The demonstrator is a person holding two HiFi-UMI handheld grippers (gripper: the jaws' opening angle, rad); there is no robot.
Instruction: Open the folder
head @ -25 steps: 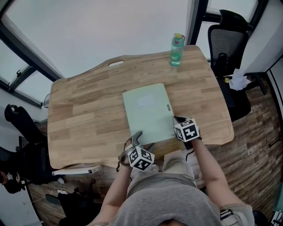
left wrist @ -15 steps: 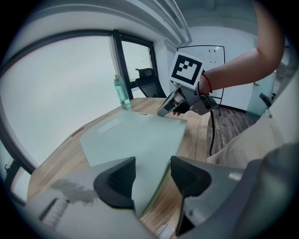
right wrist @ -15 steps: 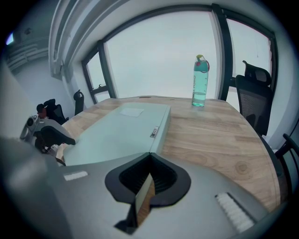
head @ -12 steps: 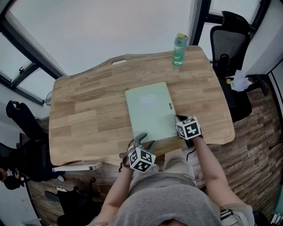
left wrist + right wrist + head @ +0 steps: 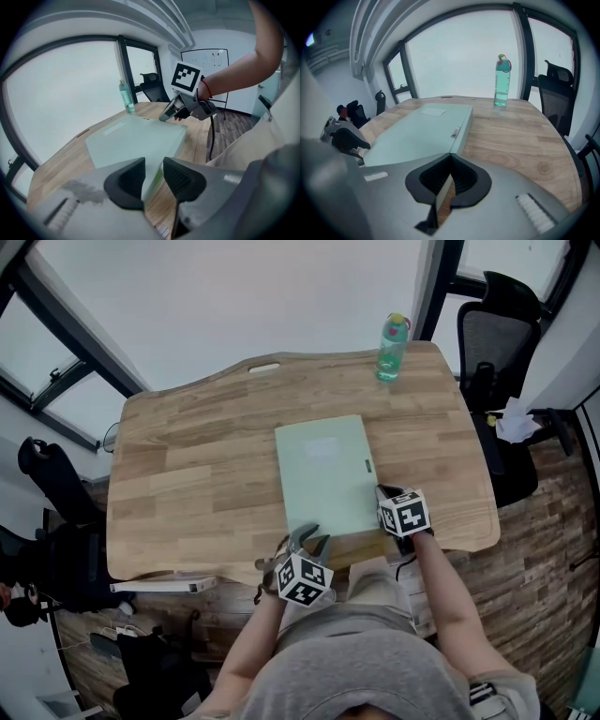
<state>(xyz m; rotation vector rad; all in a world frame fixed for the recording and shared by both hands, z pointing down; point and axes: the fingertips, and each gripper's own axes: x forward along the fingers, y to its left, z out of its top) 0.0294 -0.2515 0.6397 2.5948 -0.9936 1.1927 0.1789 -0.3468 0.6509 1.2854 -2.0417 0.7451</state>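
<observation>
On wooden table [image 5: 187,484], right tongs [image 5: 450,177] pinch pale-green folder [image 5: 323,474]; left tongs [image 5: 153,174], just closing, straddle its corner.

The person wears a grey shirt [image 5: 375,667] and light tan trousers [image 5: 370,585]. A thin red band [image 5: 202,89] goes round the right wrist. The left claw [image 5: 310,539] and the right claw [image 5: 382,491] are grey, with black ribbed pads [image 5: 126,180]. Each has a white cube [image 5: 302,579] with black squares. A black cable [image 5: 210,136] hangs from the right one.
</observation>
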